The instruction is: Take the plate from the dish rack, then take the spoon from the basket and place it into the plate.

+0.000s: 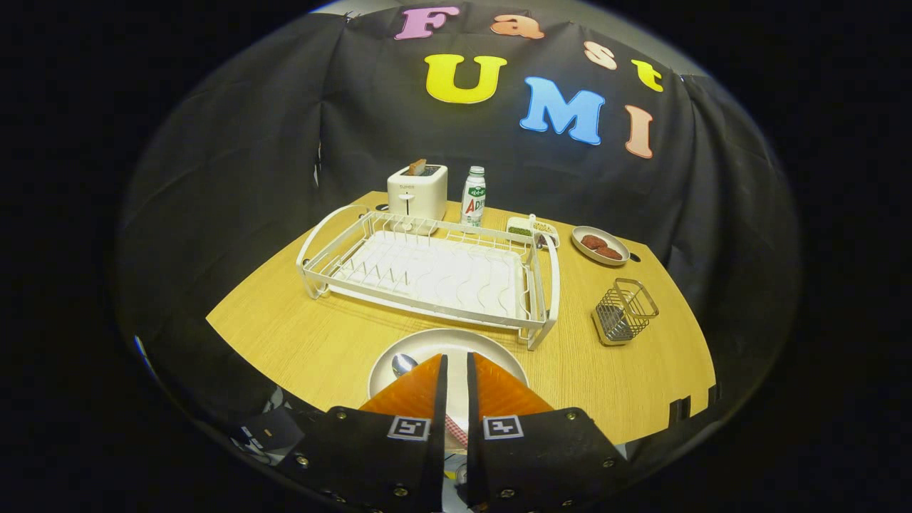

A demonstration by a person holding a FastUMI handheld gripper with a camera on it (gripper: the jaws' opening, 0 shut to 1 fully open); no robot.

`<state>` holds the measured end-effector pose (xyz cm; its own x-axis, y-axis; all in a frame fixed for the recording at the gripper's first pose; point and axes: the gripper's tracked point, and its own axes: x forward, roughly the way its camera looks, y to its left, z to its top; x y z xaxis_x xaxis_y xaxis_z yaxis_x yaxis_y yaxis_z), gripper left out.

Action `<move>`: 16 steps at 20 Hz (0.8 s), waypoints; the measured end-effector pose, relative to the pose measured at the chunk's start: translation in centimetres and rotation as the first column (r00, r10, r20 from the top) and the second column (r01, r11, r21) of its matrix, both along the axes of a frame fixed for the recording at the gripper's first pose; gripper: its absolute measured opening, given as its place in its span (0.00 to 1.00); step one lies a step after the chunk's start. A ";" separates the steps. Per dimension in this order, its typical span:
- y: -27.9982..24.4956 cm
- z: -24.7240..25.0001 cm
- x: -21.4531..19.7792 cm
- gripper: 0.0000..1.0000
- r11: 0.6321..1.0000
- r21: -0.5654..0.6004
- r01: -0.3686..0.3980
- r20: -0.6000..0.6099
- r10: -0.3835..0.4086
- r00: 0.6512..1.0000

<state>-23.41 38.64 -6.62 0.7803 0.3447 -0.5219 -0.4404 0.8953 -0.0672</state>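
Note:
A pale round plate (499,353) lies on the wooden table, just in front of the white dish rack (549,285), whose slots are bare. In the plate rests a metal spoon (403,365); its bowl shows just left of my left finger, and the handle runs under the fingers. A red-checked bit shows low in the gap between them. My gripper (457,355) hovers over the plate, its orange fingers drawn together with only a thin slit and nothing between the tips. The wire basket (624,312) stands to the right of the rack, with nothing seen in it.
Behind the rack stand a white toaster (417,191) with a slice of toast and a small bottle (474,196). A little tray (533,229) and a dish of brown food (600,245) sit at the back right. Bare table lies left of the plate.

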 end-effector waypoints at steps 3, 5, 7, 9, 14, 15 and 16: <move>0.0 0.0 0.3 0.13 1.000 0.003 0.001 -0.002 -0.001 1.000; 0.1 0.0 0.5 0.13 1.000 0.004 0.001 -0.004 -0.001 1.000; 0.2 -0.2 0.7 0.13 1.000 0.004 -0.003 -0.007 0.003 1.000; 0.3 -0.4 0.9 0.13 1.000 0.002 -0.009 -0.010 0.009 1.000; 0.5 -0.8 1.5 0.79 1.000 0.018 -0.008 -0.020 0.009 1.000; 0.5 -0.6 1.5 0.99 0.999 0.031 -0.011 -0.026 0.011 1.000; 0.6 -0.9 1.9 0.97 0.999 0.038 -0.009 -0.031 0.010 0.999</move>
